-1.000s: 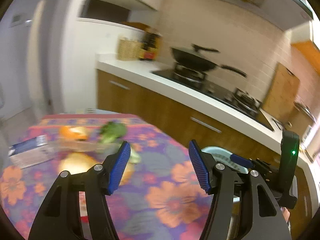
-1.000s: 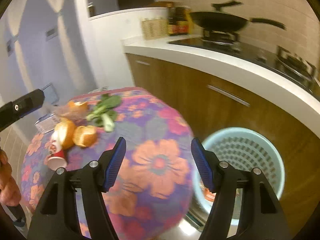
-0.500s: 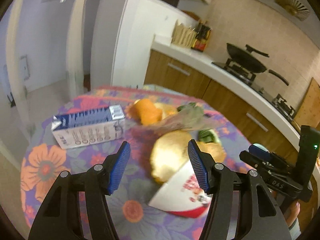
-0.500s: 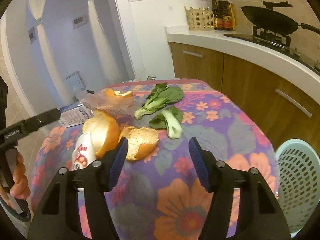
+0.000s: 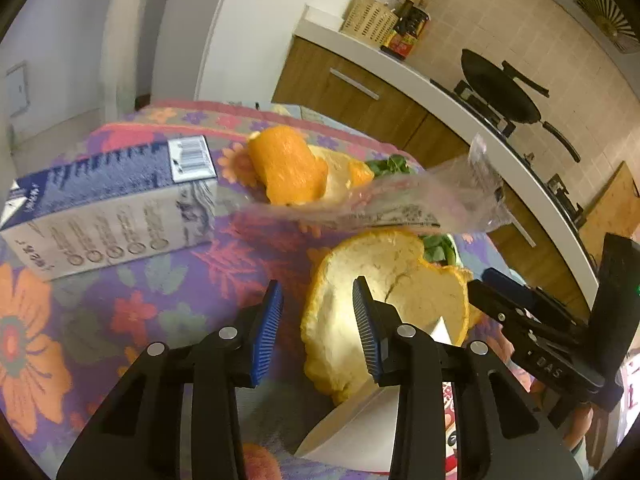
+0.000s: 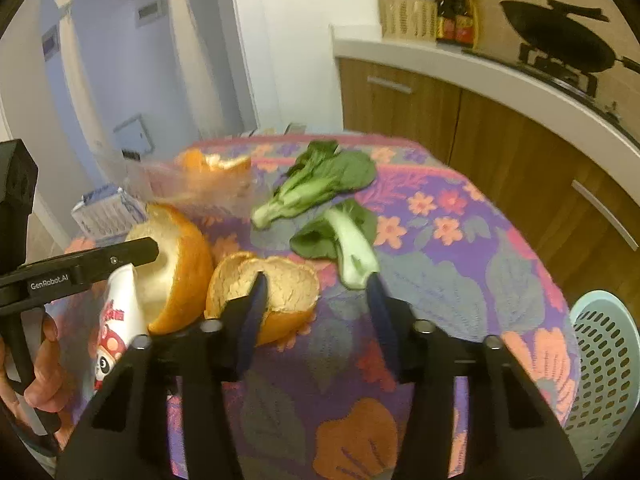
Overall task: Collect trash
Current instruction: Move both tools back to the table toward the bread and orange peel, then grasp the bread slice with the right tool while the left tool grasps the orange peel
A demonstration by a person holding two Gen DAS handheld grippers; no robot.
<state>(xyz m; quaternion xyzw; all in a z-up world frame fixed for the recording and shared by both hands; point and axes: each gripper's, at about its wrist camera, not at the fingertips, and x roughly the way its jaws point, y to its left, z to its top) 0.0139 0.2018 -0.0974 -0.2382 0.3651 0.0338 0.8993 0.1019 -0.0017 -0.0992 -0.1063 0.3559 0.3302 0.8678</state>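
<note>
Left wrist view
- Your left gripper [image 5: 316, 300]: jaws apart, nothing between them; the edge of the big pomelo peel [image 5: 384, 288] sits just beyond the right finger.
- Big pomelo peel: at 12 to 1 o'clock from your fingertips, white pith facing you, leaning against the paper cup [image 5: 360, 424].
- Paper cup: lies on its side low at 5 o'clock, partly hidden behind your right finger.
- Milk carton [image 5: 108, 204]: lying flat at 10 o'clock on the floral tablecloth [image 5: 80, 320].
- Orange peel [image 5: 292, 168]: at 12 o'clock, farther back, with the clear plastic wrapper [image 5: 400, 204] stretched in front of it toward 2 o'clock.
- Your right gripper [image 5: 532, 332]: enters at 3 o'clock.

Right wrist view
- Your right gripper [image 6: 316, 288]: jaws wide apart, holding nothing; the left fingertip overlaps the small pomelo peel [image 6: 280, 292].
- Bok choy piece [image 6: 344, 240]: at 12 o'clock, its white stem touching or just beside your right fingertip; you cannot tell which.
- Second bok choy [image 6: 320, 184]: farther back at 12 o'clock.
- Big pomelo peel [image 6: 180, 268]: at 10 o'clock, your left gripper's finger [image 6: 100, 260] reaching into it.
- Laundry-style basket [image 6: 600, 360]: at 3 to 4 o'clock, beside the table, below its edge.
</note>
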